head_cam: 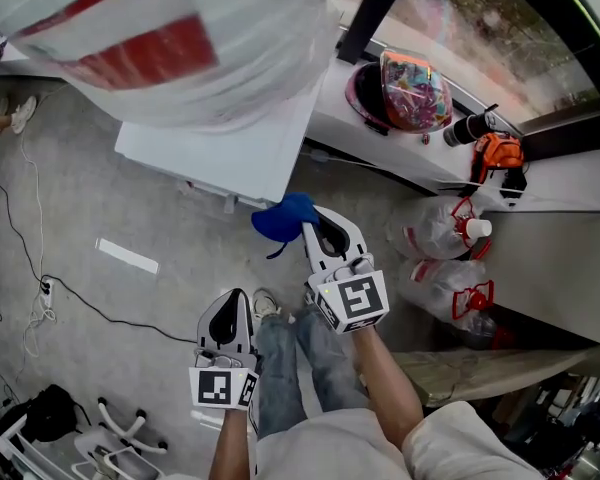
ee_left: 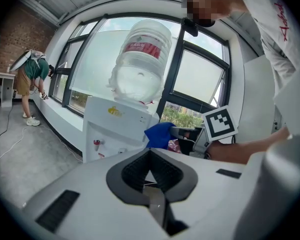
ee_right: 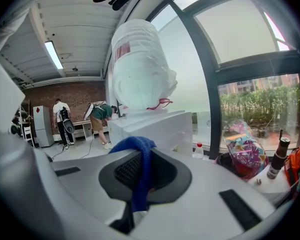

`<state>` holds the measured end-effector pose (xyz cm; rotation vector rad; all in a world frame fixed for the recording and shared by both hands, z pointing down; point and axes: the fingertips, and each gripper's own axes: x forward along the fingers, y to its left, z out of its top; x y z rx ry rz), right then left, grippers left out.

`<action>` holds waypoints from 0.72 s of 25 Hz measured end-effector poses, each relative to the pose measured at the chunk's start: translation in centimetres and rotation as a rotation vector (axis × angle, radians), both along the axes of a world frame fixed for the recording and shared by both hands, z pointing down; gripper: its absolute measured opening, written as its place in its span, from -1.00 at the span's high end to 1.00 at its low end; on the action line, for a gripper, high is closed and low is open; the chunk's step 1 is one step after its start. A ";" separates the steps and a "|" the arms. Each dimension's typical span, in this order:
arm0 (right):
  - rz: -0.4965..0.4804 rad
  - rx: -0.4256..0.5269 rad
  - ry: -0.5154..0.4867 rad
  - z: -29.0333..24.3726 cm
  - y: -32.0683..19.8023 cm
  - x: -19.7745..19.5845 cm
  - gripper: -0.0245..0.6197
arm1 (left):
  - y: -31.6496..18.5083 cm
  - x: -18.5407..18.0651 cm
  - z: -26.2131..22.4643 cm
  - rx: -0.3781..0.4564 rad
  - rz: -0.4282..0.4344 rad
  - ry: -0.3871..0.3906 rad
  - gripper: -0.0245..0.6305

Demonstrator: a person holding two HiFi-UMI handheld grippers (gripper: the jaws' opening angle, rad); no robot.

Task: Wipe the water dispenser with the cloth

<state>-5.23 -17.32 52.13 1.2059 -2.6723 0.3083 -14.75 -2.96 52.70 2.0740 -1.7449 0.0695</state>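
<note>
Head view: the right hand-held gripper [head_cam: 318,233] holds the blue cloth [head_cam: 283,218] just beside a corner of the white water dispenser [head_cam: 230,158], with plastic bags [head_cam: 435,230] near on its right. Left gripper view: the left hand-held gripper [ee_left: 151,181] has its jaws together, nothing between them. Right gripper view: jaws clamped on the cloth, the dispenser just ahead, a colourful bag [ee_right: 245,156] to the right

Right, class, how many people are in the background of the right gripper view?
2. The standing person is by the brick wall; the bending person is just right of them. Others may be hidden.
</note>
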 end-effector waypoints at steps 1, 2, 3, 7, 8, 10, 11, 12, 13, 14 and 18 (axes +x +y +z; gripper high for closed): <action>0.004 0.000 0.000 0.0 -0.4 0.0 0.85 | -0.1 0.0 0.0 -0.002 -0.001 0.004 0.89; 0.009 0.002 -0.002 -0.2 -0.9 0.0 0.85 | -0.2 0.0 -0.1 -0.002 0.001 0.006 0.89; 0.013 0.005 -0.006 -0.4 -1.4 -0.1 0.85 | -0.4 0.1 -0.2 0.000 0.004 0.006 0.89; 0.020 0.007 -0.006 -0.3 -3.4 -0.4 0.85 | -0.8 0.5 -0.6 0.005 0.020 0.002 0.89; 0.022 0.007 0.000 -0.2 -3.8 -0.3 0.85 | -0.9 0.5 -0.7 0.005 0.023 0.001 0.89; 0.024 0.013 0.017 0.0 -4.9 0.0 0.85 | -0.9 0.5 -0.9 0.008 0.032 -0.003 0.89; 0.027 0.015 0.023 0.1 -5.4 0.1 0.85 | -0.9 0.4 -0.9 0.008 0.034 -0.005 0.89; 0.030 0.016 0.028 0.2 -6.0 0.3 0.85 | -0.8 0.3 -0.8 0.006 0.035 -0.005 0.89; 0.031 0.017 0.033 0.3 -6.5 0.4 0.85 | -0.7 0.2 -0.7 0.003 0.034 -0.004 0.89; 0.030 0.019 0.041 0.4 -7.1 0.4 0.85 | -0.6 0.1 -0.6 -0.001 0.033 -0.004 0.89; 0.032 0.023 0.075 0.9 -10.1 0.5 0.85 | -0.5 -0.2 -0.4 -0.009 0.035 -0.004 0.89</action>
